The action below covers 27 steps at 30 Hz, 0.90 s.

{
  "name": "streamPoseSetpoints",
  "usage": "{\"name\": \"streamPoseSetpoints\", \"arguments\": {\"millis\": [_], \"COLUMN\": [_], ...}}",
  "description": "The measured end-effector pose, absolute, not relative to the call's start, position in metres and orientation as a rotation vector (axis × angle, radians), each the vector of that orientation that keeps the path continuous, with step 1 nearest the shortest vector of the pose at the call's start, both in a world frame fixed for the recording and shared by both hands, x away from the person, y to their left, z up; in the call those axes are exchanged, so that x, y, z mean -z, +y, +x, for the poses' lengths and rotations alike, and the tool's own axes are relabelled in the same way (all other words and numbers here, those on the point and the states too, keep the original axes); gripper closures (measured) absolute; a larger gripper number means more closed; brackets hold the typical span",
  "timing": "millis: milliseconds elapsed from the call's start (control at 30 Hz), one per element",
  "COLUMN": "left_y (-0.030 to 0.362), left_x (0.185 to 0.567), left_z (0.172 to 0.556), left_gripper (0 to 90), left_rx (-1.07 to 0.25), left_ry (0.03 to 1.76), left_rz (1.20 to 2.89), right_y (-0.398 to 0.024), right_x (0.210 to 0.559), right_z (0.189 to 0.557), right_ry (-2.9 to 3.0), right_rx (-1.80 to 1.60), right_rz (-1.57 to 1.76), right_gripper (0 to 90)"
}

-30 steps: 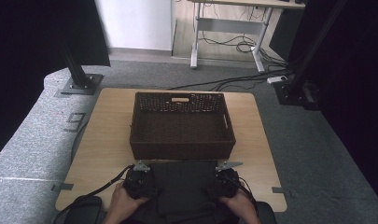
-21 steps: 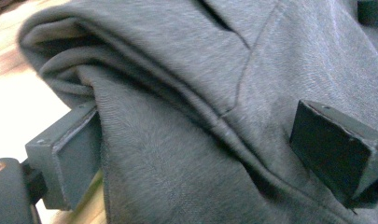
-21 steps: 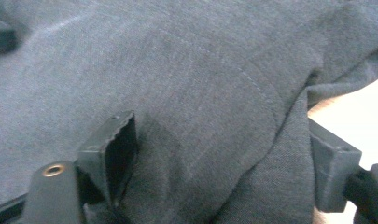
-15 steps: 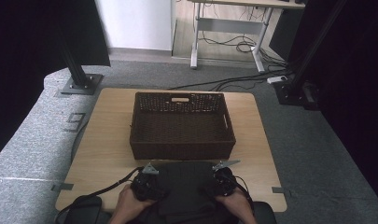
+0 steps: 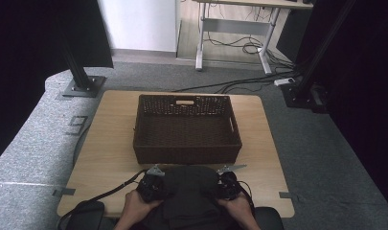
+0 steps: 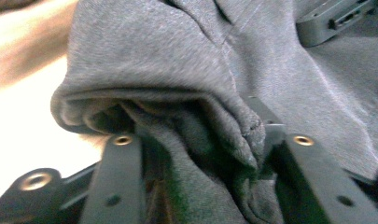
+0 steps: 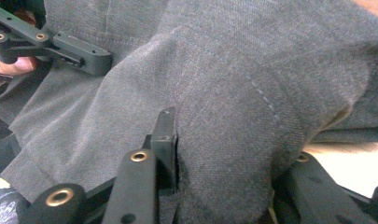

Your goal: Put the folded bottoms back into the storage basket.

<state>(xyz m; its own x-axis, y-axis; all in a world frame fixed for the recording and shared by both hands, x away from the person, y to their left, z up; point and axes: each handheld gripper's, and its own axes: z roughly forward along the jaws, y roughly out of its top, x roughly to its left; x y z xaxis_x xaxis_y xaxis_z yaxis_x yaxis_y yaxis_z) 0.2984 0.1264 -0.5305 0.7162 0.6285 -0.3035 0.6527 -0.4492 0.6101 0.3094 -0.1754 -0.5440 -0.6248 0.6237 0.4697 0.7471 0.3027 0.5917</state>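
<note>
Since the pictures of a second and half a second ago, the two hands have drawn slightly toward the near edge of the desk (image 5: pixel 110 143) and the dark grey folded garment (image 5: pixel 189 191) between them looks more bunched up, its near part now hanging over the desk's front edge toward the person; the wicker basket (image 5: pixel 186 129) has not moved and stands empty in the middle of the desk, just beyond the cloth. That suggests both grips have been taken and the cloth is about to be lifted, most likely toward the basket, though nothing has left the desk yet. The left claw (image 6: pixel 200 144) is closed down on a thick folded edge of the garment: in the left gripper view several layers of cloth are pinched between its two black jaws, with pale desk showing to the left. The right claw (image 7: pixel 224 158) likewise clamps a fold of the same garment, cloth bulging up between the jaws; how tight that grip is cannot be judged well, since the fabric covers the far jaw's tip. In the high view the left hand (image 5: pixel 136 203) and right hand (image 5: pixel 237 203) sit at the garment's two sides, level with each other.
</note>
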Motion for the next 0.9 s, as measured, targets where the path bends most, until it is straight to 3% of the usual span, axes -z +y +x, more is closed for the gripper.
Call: {"name": "streamPoseSetpoints", "arguments": {"millis": [533,900], "left_y": [0.144,0.146], "left_x": [0.496,0.459], "left_z": [0.301,0.304], "left_gripper": [63.9,64.1], "left_rx": [0.062,0.005], "left_ry": [0.856,0.782], "left_rz": [2.054,2.017], "right_y": [-0.173,-0.175], "right_x": [0.508,0.469], "right_z": [0.296,0.294], "right_ry": [-2.514,-2.571], "right_rx": [1.423,1.532], "right_rz": [-1.203,-1.156], "right_gripper": [68.1,68.3]}}
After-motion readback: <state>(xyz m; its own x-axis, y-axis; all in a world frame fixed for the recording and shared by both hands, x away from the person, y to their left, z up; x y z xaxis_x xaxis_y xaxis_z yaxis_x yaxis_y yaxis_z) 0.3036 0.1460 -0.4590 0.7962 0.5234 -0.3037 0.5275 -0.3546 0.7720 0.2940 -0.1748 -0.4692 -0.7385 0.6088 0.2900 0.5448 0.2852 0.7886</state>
